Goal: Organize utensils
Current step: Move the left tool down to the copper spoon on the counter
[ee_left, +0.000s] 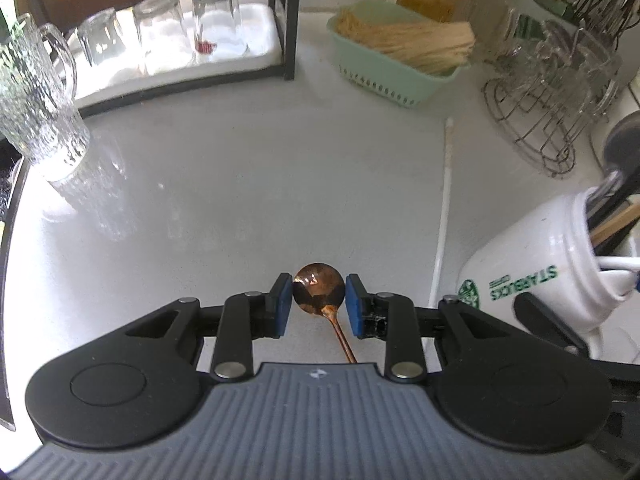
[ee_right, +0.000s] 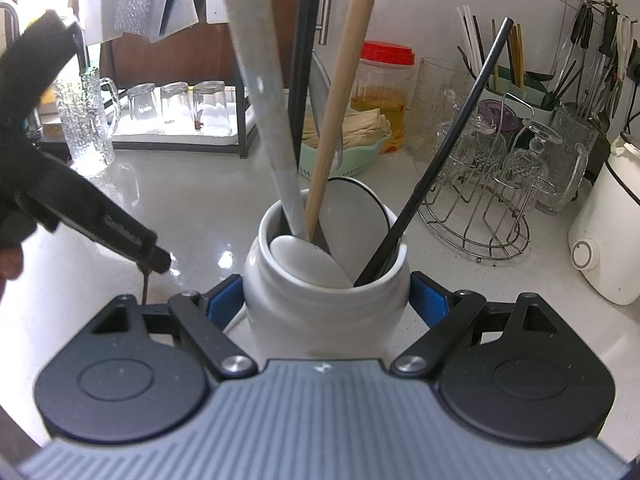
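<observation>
While right gripper (ee_right: 326,300) clamps white jar (ee_right: 320,304), ladles, chopsticks inside.

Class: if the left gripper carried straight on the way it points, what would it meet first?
Probably bare countertop: the left gripper, shut on the copper spoon, points steeply down at it. Depth is uncertain.

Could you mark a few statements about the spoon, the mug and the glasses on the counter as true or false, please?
1. The left gripper grips a copper spoon by its bowl. True.
2. The right gripper is open and empty. False: it is shut on the white Starbucks mug.
3. The mug holds utensils. True.
4. The three glasses on the white tray stand mouth up. False: they are upside down.
5. The green basket is empty. False: it holds straw-coloured sticks.
</observation>
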A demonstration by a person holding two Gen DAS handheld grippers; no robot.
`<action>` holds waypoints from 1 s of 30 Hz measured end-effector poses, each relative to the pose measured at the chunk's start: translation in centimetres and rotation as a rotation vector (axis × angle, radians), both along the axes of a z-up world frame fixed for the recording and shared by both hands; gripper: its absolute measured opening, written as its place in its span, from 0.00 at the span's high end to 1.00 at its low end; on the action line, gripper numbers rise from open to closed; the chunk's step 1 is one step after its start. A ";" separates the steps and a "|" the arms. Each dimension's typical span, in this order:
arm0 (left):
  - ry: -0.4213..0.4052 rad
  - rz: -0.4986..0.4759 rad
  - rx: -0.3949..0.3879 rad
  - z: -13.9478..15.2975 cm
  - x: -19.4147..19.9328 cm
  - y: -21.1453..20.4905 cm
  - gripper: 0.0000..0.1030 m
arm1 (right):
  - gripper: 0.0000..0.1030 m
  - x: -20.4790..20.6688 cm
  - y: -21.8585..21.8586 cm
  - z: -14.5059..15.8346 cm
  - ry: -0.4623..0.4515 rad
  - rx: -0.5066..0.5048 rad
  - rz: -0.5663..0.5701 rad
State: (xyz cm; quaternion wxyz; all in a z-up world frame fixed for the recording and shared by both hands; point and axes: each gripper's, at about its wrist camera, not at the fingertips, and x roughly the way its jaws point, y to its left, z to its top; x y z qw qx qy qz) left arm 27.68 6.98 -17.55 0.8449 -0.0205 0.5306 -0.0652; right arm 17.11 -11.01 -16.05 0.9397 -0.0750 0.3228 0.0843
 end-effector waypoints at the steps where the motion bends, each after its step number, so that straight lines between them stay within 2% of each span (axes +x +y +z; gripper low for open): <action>1: -0.006 -0.005 -0.002 0.3 -0.1 -0.1 0.68 | 0.12 0.0 0.0 0.0 0.000 0.000 0.000; 11: -0.074 -0.042 -0.013 3.2 -1.8 -0.9 0.68 | 0.12 -0.2 0.1 -0.1 -0.007 -0.001 -0.002; 17: -0.087 -0.079 -0.014 4.1 -2.5 -1.4 0.68 | 0.12 -0.2 0.0 -0.1 -0.008 -0.004 0.004; 19: -0.088 -0.084 -0.025 4.5 -2.6 -1.4 0.79 | 0.12 -0.2 0.0 -0.1 -0.008 -0.003 0.002; 25: -0.101 -0.092 -0.024 5.1 -2.6 -1.6 0.83 | 0.12 -0.1 0.1 -0.1 -0.011 -0.004 0.001; 30: -0.091 -0.095 -0.024 4.8 -2.5 -1.7 0.83 | 0.12 -0.1 0.1 -0.2 -0.017 -0.003 0.002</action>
